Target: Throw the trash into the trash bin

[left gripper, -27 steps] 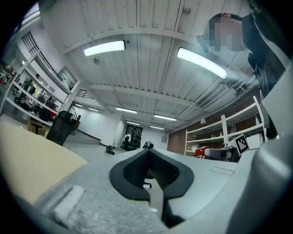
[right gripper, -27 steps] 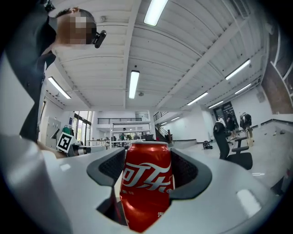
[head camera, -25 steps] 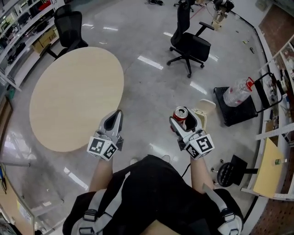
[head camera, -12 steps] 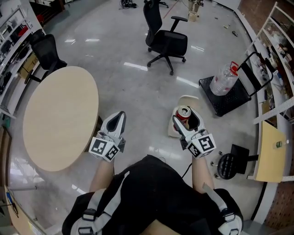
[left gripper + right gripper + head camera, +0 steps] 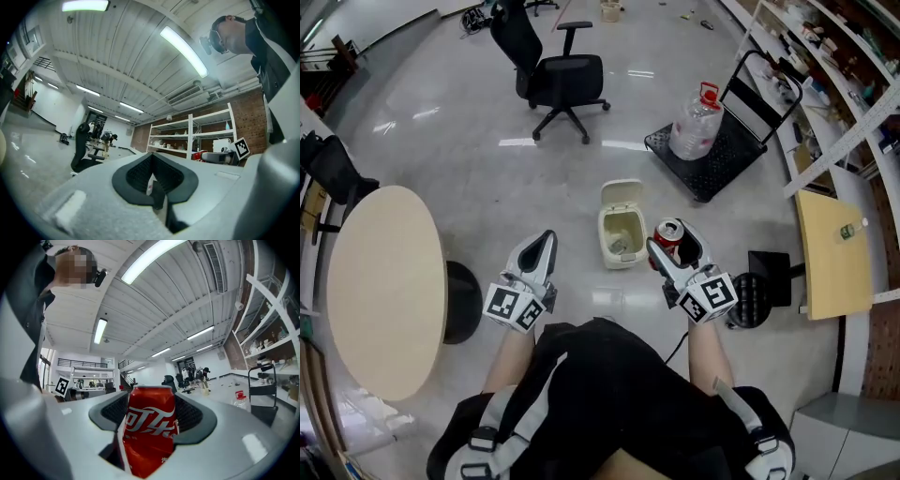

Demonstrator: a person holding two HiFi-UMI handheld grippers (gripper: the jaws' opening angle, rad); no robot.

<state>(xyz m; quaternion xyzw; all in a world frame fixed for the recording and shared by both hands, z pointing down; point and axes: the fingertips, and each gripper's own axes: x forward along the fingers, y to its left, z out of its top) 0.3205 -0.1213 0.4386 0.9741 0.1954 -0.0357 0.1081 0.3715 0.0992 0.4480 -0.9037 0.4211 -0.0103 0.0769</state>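
1. Right gripper is clamping the can. It's a red soda can, sitting upright between the pads, with both pads pressing on its sides in the right gripper view.
2. Left gripper is showing its jaws together and carrying nothing I can name. A thin pale sliver is showing in the slit between the pads in the left gripper view. I can't tell if it's a scrap or just background.
3. Trash bin is sitting on the floor ahead of the person, with the lid flipped up and back and the mouth open. Something small is lying inside, too small to identify.
4. In the head view the bin is showing between the two grippers, nearer the right one. The can is showing just beside the bin's right rim, not over the opening.
5. Progress: the pick-up is done and the carry is looking nearly done. The drop is not yet done, and the can is not in the bin.
6. Remaining, my read: getting the can over the mouth, lowering it, then parting the jaws. The lid is already up, so the left gripper is probably not needed.
7. Risk, my read: letting go from here is likely putting the can on the floor beside the bin or bouncing it off the rim.
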